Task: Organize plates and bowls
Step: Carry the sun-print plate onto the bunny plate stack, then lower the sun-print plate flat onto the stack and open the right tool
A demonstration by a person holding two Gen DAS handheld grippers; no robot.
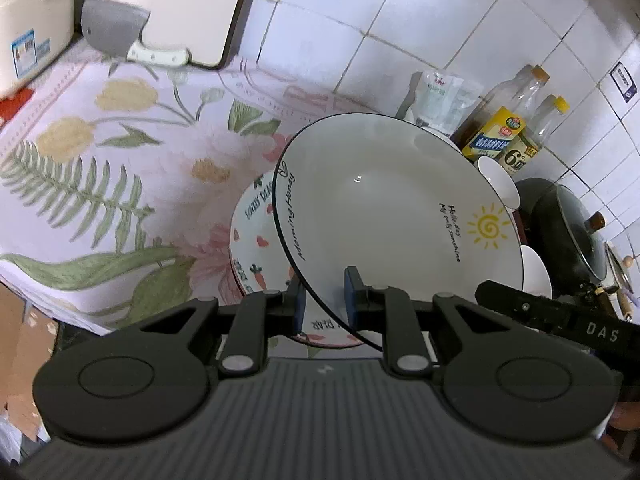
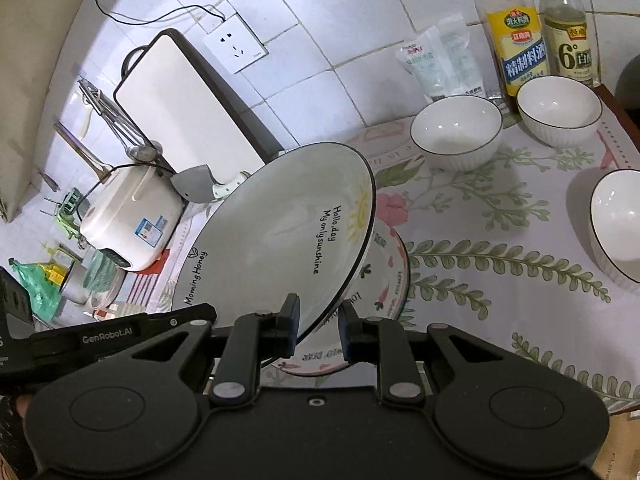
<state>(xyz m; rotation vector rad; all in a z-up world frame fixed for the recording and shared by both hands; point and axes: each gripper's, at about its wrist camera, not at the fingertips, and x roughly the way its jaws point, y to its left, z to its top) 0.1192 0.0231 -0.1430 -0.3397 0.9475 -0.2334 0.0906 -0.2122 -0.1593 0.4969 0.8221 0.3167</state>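
Note:
A white plate with a black rim and a sun drawing (image 1: pixel 392 204) (image 2: pixel 280 232) is held tilted above a carrot-patterned plate (image 1: pixel 256 240) (image 2: pixel 384 276) that lies on the floral cloth. My left gripper (image 1: pixel 326 300) has its jaws on either side of the sun plate's near rim, and my right gripper (image 2: pixel 318 322) grips the opposite rim. Three white ribbed bowls with black rims stand to the right: one at the back (image 2: pixel 456 130), one beside the bottles (image 2: pixel 558 108), one at the right edge (image 2: pixel 618 224).
Bottles (image 2: pixel 516 32) and a salt bag (image 2: pixel 444 64) stand by the tiled wall. A cutting board (image 2: pixel 188 108), a cleaver (image 1: pixel 116 30) and a rice cooker (image 2: pixel 132 220) sit at the left. A dark wok with lid (image 1: pixel 568 220) is at the right.

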